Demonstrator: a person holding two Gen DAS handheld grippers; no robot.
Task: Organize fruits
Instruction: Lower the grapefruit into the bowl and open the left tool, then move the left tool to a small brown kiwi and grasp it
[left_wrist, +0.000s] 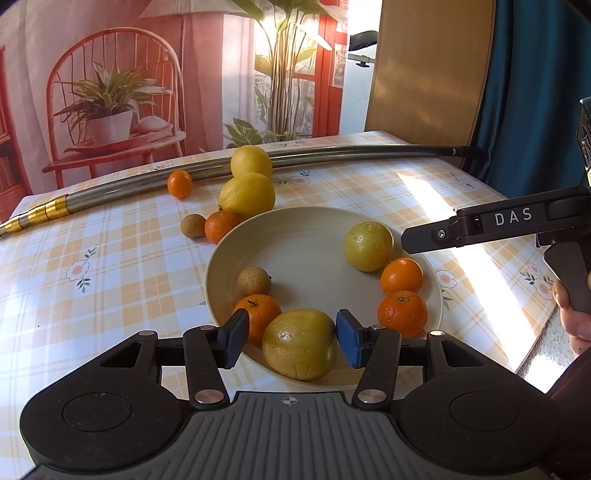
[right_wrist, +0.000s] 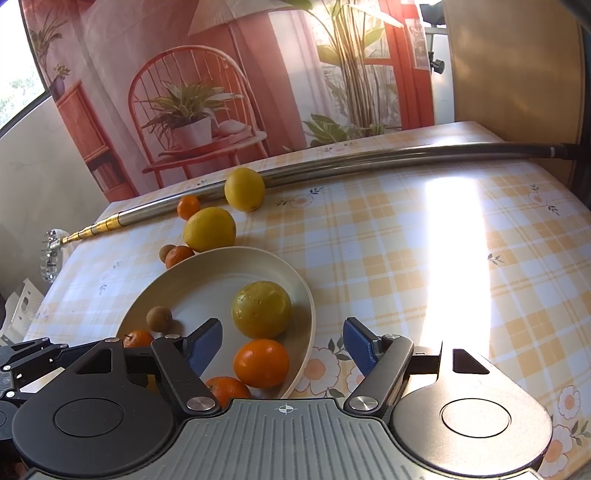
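Note:
A cream plate (left_wrist: 295, 240) holds two yellow-green fruits, three tangerines and a small brown fruit (left_wrist: 254, 281). My left gripper (left_wrist: 291, 343) is open, its fingers either side of the near yellow-green fruit (left_wrist: 299, 344), which rests in the plate. A small gap shows at the left pad (left_wrist: 236, 341). Behind the plate lie two lemons (left_wrist: 247, 195), a tangerine (left_wrist: 221, 226), a brown fruit (left_wrist: 193, 225) and a small orange (left_wrist: 180, 183). My right gripper (right_wrist: 284, 347) is open and empty over the plate's (right_wrist: 258, 258) right rim, above a tangerine (right_wrist: 261, 362); it enters the left wrist view from the right (left_wrist: 417, 240).
A long metal telescopic pole (left_wrist: 295, 157) lies across the back of the checked tablecloth (left_wrist: 92, 280). A printed backdrop hangs behind it. A wooden board (left_wrist: 424, 74) and a blue curtain stand at the back right. The table's edge curves at the right, where a hand (left_wrist: 572, 314) holds the right gripper.

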